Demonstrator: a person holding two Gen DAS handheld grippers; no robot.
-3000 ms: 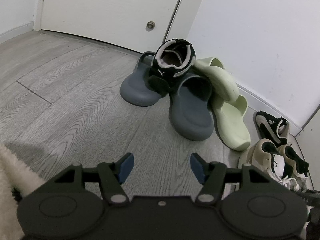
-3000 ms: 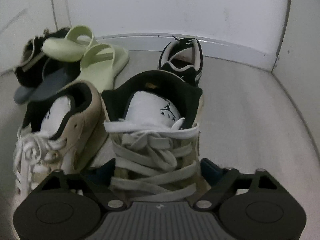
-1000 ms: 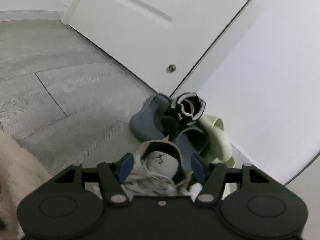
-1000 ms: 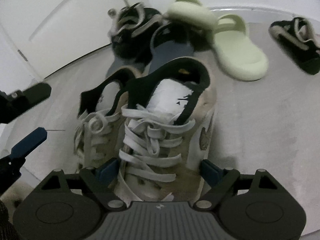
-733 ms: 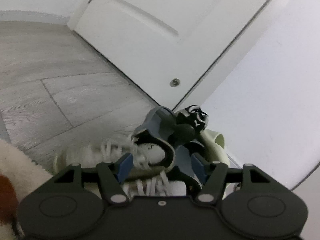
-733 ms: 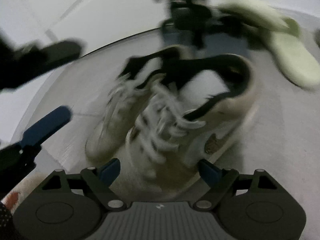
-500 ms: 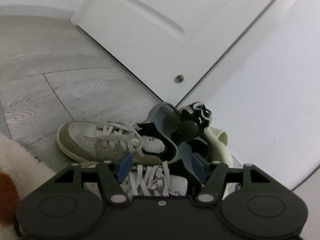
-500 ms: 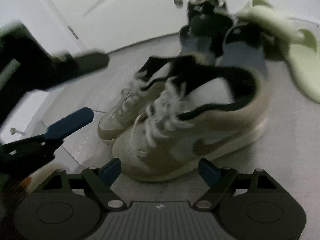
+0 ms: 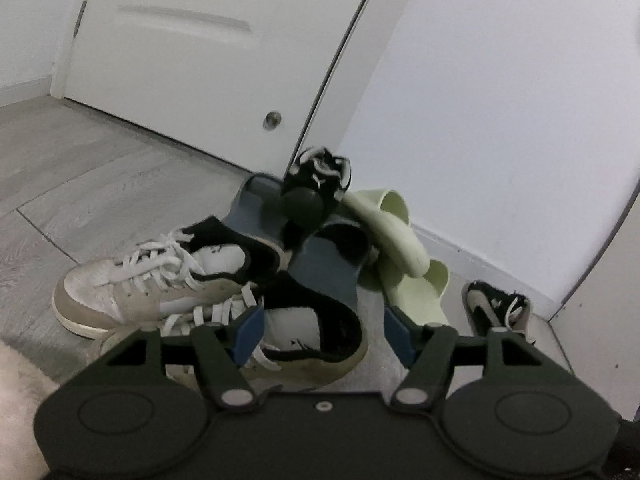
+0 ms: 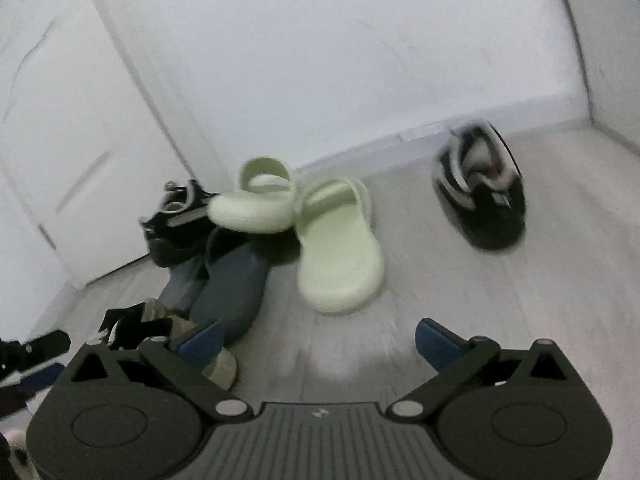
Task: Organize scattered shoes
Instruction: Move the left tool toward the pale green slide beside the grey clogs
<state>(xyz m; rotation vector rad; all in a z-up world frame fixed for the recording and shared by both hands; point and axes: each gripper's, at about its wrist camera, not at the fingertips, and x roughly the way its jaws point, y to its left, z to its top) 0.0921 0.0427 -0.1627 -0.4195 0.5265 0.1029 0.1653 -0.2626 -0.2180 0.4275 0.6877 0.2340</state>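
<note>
Along the floor (image 9: 100, 184) by the door (image 9: 192, 60), left wrist view: two beige-and-white sneakers side by side, toes toward the left edge. Far sneaker (image 9: 160, 276) complete in view; near sneaker (image 9: 304, 340) partly behind the left gripper (image 9: 324, 334). Placement as a matched pair looks deliberate, a judgement only. Behind them, a heap: grey slides (image 9: 320, 256), a black sneaker (image 9: 318, 194) tipped up on top, pale green slides (image 9: 400, 236). Second black sneaker (image 9: 496, 312) alone near the wall corner, well apart from its mate. Left tongs: spread wide, holding nothing; the left pad (image 9: 248, 330) lies over the near sneaker's collar in this view, contact not certain.

Right wrist view, blurred: green slides (image 10: 336, 248) at centre, one overlapping the other; grey slide (image 10: 228, 288) beside them; black sneaker (image 10: 180, 220) at the door; lone black sneaker (image 10: 484, 192) toward the far right corner. Right gripper (image 10: 316, 338): spread wide, empty, over bare floor. Heap unsorted; black pair not yet reunited.
</note>
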